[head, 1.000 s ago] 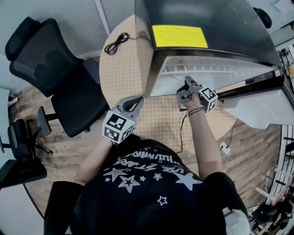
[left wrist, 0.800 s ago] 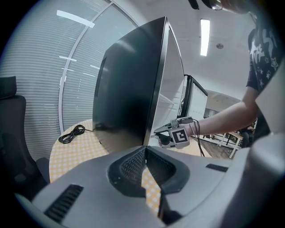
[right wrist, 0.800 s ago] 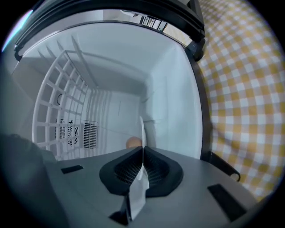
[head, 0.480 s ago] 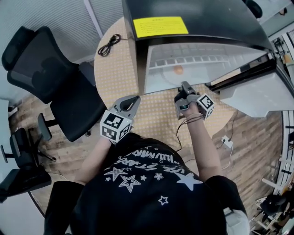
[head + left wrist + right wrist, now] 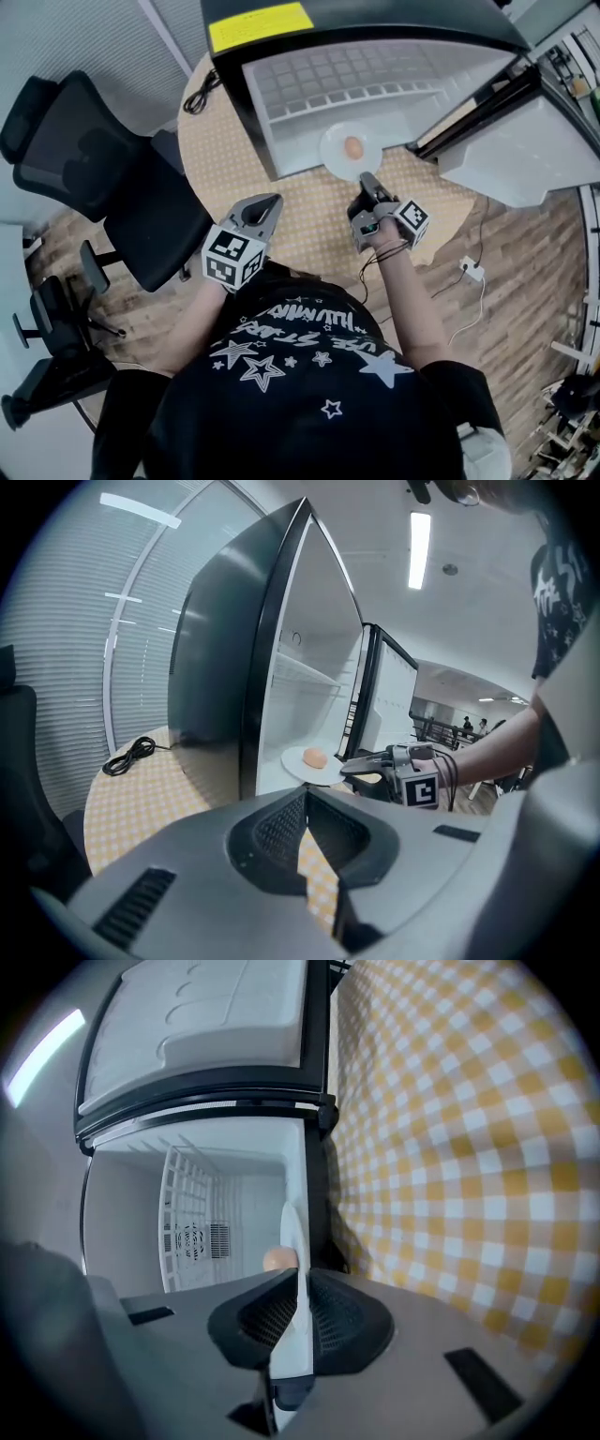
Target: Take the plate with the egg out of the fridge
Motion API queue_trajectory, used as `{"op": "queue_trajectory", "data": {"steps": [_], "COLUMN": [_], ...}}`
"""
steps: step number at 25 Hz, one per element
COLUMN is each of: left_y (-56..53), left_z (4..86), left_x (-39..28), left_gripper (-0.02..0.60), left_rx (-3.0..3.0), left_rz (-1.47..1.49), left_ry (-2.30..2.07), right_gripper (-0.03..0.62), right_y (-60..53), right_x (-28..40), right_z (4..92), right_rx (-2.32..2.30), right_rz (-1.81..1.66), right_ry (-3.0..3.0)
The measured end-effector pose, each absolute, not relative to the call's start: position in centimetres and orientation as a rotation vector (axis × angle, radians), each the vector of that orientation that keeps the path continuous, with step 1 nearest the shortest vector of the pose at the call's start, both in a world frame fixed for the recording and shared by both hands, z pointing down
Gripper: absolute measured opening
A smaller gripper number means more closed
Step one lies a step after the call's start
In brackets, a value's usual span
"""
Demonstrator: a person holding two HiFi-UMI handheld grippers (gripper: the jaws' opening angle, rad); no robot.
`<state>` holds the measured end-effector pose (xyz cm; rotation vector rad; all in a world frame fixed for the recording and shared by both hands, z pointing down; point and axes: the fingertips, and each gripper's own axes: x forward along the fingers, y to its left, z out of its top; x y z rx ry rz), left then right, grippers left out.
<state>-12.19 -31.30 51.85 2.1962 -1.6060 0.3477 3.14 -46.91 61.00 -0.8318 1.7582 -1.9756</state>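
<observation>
Plate (image 5: 335,156) with egg (image 5: 353,146) in right gripper (image 5: 368,180), perhaps level

Black office chair (image 5: 103,178) beside round checked table (image 5: 309,225); coiled black cable (image 5: 197,96) on table's far-left edge.

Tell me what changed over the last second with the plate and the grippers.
The right gripper clamped the rim of the plate and pulled it, egg on top, out toward the open front of the fridge. The left gripper stayed shut and empty above the table.

Black office chair (image 5: 103,178), wooden floor (image 5: 525,272)
</observation>
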Motion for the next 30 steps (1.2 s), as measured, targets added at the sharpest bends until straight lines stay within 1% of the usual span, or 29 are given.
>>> {"op": "queue_trajectory", "data": {"steps": [7, 15, 30], "left_y": [-30.5, -29.8, -28.4], "left_z": [51.6, 51.3, 52.0], "left_x": [-11.4, -9.8, -6.1], "left_gripper": [0.005, 0.006, 0.005], "left_rx": [2.181, 2.161, 2.157], "left_rz": [0.386, 0.398, 0.447], "left_ry": [-1.638, -1.653, -1.619], "right_gripper": [0.035, 0.032, 0.032], "right_y": [-47.0, -46.8, -42.8], "right_x": [2.4, 2.8, 8.3], "right_z": [61.7, 59.1, 54.7], "right_rx": [-0.815, -0.674, -0.499], "right_rz": [-1.979, -1.921, -1.802], "right_ry": [1.827, 1.833, 1.881]}}
